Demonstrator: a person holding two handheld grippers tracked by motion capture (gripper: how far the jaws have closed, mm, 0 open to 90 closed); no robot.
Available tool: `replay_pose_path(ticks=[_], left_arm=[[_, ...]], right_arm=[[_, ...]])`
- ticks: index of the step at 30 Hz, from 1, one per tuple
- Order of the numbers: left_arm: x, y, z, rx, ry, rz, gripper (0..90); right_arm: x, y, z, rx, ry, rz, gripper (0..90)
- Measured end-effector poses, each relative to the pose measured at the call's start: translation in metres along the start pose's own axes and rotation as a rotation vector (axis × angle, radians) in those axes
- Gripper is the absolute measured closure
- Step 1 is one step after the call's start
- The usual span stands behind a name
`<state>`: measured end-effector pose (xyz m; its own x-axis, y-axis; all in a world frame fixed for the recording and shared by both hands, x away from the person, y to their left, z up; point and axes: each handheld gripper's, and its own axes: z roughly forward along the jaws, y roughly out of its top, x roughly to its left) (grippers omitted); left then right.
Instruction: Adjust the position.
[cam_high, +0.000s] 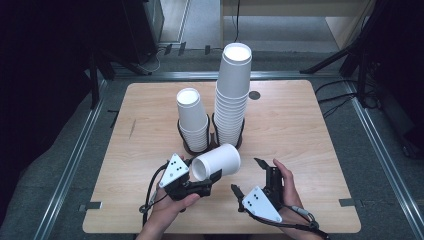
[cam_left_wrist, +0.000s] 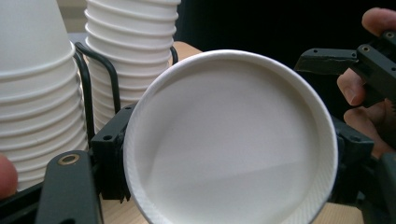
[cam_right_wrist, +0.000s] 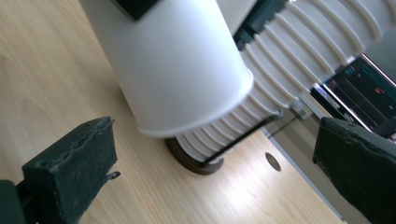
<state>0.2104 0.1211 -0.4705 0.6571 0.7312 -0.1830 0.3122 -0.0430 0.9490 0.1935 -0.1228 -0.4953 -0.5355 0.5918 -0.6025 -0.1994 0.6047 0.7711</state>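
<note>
The left gripper (cam_high: 212, 178) is clamped on a single white paper cup (cam_high: 217, 162), holding it on its side just above the tabletop (cam_high: 300, 130), a little in from the near edge and in front of the two cup stacks. The cup's open mouth faces back toward the person; in the left gripper view the rim (cam_left_wrist: 231, 135) sits between the two black jaws, one on each side of the wall. The right gripper (cam_high: 250, 175) hangs beside the cup with its jaws spread wide and nothing between them.

The short stack (cam_high: 192, 120) and the tall stack (cam_high: 232, 95) stand in black wire holders near the tabletop's middle.

The cup looks very light and thin-walled, so it will likely dent or go oval under a hard squeeze. Its smooth side may slip. The rolled rim and the closed base are probably the stiffest places to grip; the mid-wall gives most.
</note>
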Motion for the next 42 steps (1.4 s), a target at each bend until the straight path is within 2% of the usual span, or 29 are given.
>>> replay_pose_path(ticks=[1,3,7,11,13,17,20,22,25,27,33,38,40,42], left_arm=[[0.0,0.0,0.0,-0.005,0.004,0.008,21.8],[-0.001,-0.001,0.0,-0.009,0.012,0.017,21.8],[0.0,-0.001,-0.001,-0.026,0.029,0.021,21.8],[0.002,-0.001,-0.002,-0.047,0.047,0.027,21.8],[0.003,-0.002,-0.002,-0.054,0.056,0.03,21.9],[0.003,-0.003,-0.003,-0.071,0.068,0.027,21.8],[0.003,-0.004,-0.003,-0.082,0.075,0.023,21.8],[0.003,-0.005,-0.002,-0.092,0.074,0.021,21.8],[0.002,-0.006,-0.001,-0.096,0.073,0.024,21.9],[0.001,-0.006,-0.001,-0.101,0.071,0.022,21.9],[0.0,-0.006,-0.001,-0.118,0.067,0.013,21.8],[-0.001,-0.007,0.0,-0.137,0.07,0.02,21.8],[-0.002,-0.008,0.0,-0.146,0.072,0.019,21.8],[-0.002,-0.008,0.0,-0.154,0.073,0.021,21.9]], right_arm=[[-0.001,0.0,0.0,0.009,-0.011,0.005,0.0],[-0.004,0.0,0.0,0.022,-0.003,0.048,0.0],[-0.012,0.002,-0.002,0.002,0.034,0.213,0.0],[-0.015,0.005,-0.002,0.0,0.016,0.357,0.0],[-0.014,0.005,-0.001,-0.007,0.035,0.431,0.0],[-0.01,0.009,0.001,-0.023,0.048,0.52,0.0],[-0.011,0.01,0.0,-0.058,0.072,0.628,0.0],[-0.009,0.011,-0.001,-0.067,0.08,0.667,0.0],[-0.004,0.012,-0.002,-0.061,0.062,0.67,0.3],[-0.004,0.013,-0.005,-0.056,0.06,0.702,2.2],[-0.007,0.014,-0.011,-0.046,0.031,0.886,1.4],[-0.007,0.02,-0.011,-0.034,0.074,1.017,0.0],[-0.007,0.022,-0.011,-0.04,0.061,1.068,0.0],[-0.006,0.022,-0.01,-0.057,0.053,1.139,0.0]])
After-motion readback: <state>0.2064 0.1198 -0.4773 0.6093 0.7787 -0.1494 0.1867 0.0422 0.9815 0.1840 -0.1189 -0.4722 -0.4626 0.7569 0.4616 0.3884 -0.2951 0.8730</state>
